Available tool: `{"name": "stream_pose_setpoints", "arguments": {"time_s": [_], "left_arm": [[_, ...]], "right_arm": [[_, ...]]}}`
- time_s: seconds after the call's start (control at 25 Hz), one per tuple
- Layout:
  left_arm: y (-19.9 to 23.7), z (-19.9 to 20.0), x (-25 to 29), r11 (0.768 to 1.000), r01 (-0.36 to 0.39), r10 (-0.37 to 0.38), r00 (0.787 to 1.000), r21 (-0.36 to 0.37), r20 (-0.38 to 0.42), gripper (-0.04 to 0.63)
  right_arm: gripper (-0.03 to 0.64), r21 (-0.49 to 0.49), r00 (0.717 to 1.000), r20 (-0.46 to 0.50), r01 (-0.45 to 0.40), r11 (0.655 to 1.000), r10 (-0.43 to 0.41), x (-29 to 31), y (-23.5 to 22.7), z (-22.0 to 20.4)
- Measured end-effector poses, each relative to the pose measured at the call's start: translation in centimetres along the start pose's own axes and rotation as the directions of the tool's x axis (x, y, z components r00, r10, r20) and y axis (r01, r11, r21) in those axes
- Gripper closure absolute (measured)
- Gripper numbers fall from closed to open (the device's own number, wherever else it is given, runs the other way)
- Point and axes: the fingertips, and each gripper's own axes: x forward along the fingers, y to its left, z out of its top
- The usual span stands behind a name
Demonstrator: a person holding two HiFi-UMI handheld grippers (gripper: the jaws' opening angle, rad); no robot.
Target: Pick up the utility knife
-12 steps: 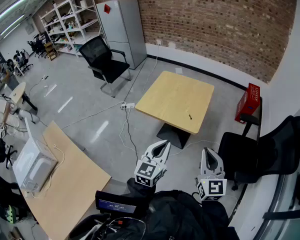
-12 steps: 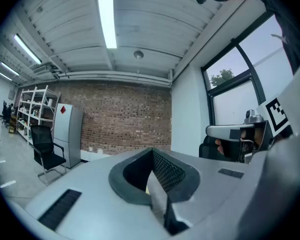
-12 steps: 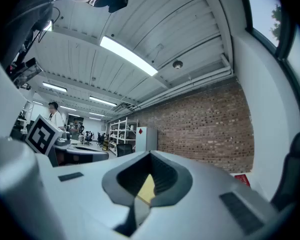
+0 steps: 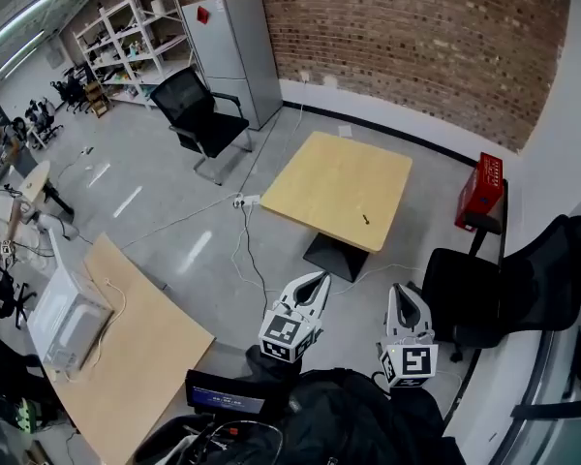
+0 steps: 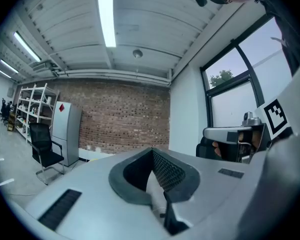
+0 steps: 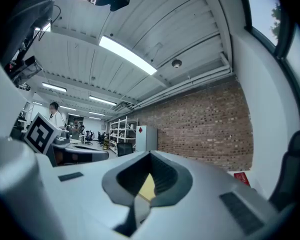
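Note:
The utility knife [image 4: 365, 219] is a small dark object lying near the right front edge of the light wooden table [image 4: 320, 177], a few steps ahead in the head view. Both grippers are held low and close to the body, well short of the table. My left gripper [image 4: 321, 276] points toward the table with its jaws together and nothing between them. My right gripper [image 4: 404, 290] is beside it, also shut and empty. In the left gripper view the left gripper [image 5: 152, 151] faces the brick wall. In the right gripper view a sliver of the yellow table [image 6: 146, 188] shows behind the right gripper [image 6: 150, 156].
A black office chair [image 4: 198, 114] and a grey cabinet [image 4: 232, 51] stand beyond the table to the left. A red crate [image 4: 480, 194] and another black chair [image 4: 484, 298] are on the right. A wooden board [image 4: 136, 356], a white box [image 4: 63, 323] and floor cables [image 4: 242, 250] lie to the left.
The head view has shifted slightly, so the table and knife sit a little higher in the picture. Both grippers hold nearly the same place and stay shut.

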Motion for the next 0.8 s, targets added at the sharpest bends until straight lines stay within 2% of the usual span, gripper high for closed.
{"name": "stream_pose_setpoints", "arguments": {"time_s": [0.8], "left_arm": [[-4.5, -3.4, 0.3, 0.999, 0.008, -0.01, 0.997, -0.035, -0.078, 0.595]], "right_arm": [[0.614, 0.031, 0.994, -0.08, -0.076, 0.997, 0.078, -1.5, -1.3, -3.2]]}}
